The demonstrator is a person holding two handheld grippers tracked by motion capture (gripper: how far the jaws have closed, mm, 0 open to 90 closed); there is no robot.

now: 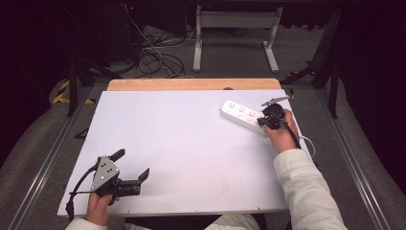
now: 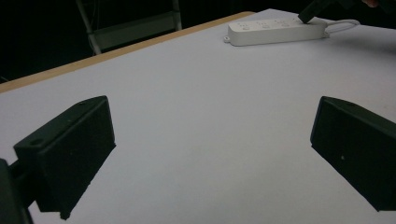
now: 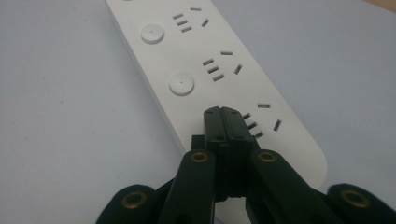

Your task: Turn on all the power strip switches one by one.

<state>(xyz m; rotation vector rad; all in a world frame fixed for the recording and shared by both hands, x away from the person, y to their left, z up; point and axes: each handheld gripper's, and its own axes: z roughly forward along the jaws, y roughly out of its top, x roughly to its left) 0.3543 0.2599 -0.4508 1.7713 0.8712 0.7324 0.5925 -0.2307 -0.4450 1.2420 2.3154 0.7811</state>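
High view shows the white table (image 1: pixel 182 143) taking up most of the frame, with a white power strip (image 1: pixel 242 115) lying slantwise near its far right corner, its cord trailing off toward the person's right side. That placement puts the strip within easy reach of the right gripper (image 1: pixel 268 119), which stands over the strip's near end, while the left gripper (image 1: pixel 131 165) waits well apart at the near left edge, its jaws spread wide over bare tabletop with nothing between them, likely kept out of the way. Right gripper view shows the jaws clenched together, empty, their joined tips resting on the strip (image 3: pixel 219 70) where a round switch button would sit beside the nearest socket, probably pressed closed so they act as one blunt finger to push it. Two more buttons (image 3: pixel 181 84) lie farther along, untouched.
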